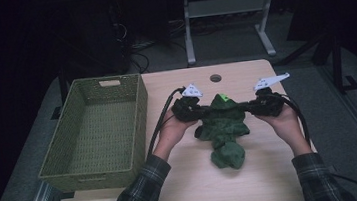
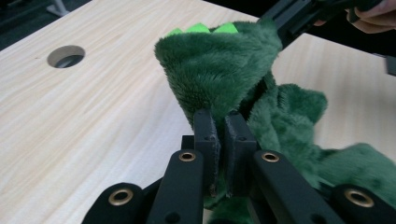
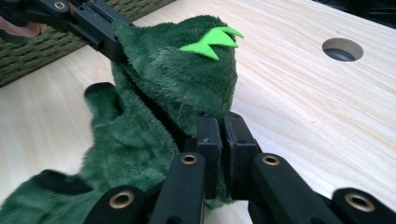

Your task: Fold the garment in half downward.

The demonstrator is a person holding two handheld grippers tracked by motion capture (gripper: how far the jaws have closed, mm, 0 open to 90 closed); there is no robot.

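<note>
A dark green plush dinosaur garment (image 1: 224,126) with bright green spikes (image 1: 223,96) hangs between my two grippers over the middle of the wooden table (image 1: 195,184). My left gripper (image 1: 202,110) is shut on its left top edge, and in the left gripper view the jaws (image 2: 224,126) pinch the fuzzy fabric (image 2: 215,70). On the opposite edge my right gripper (image 1: 248,106) is shut too, its pads clamped on the plush (image 3: 177,79) near the spikes (image 3: 212,42). The lower part of the garment rests crumpled on the table.
A green woven basket (image 1: 97,131) stands empty at the table's left side. A round cable hole (image 1: 215,78) sits near the far edge. Beyond the table are a desk frame's legs (image 1: 188,29) and dark floor. Bare wood lies in front of the garment.
</note>
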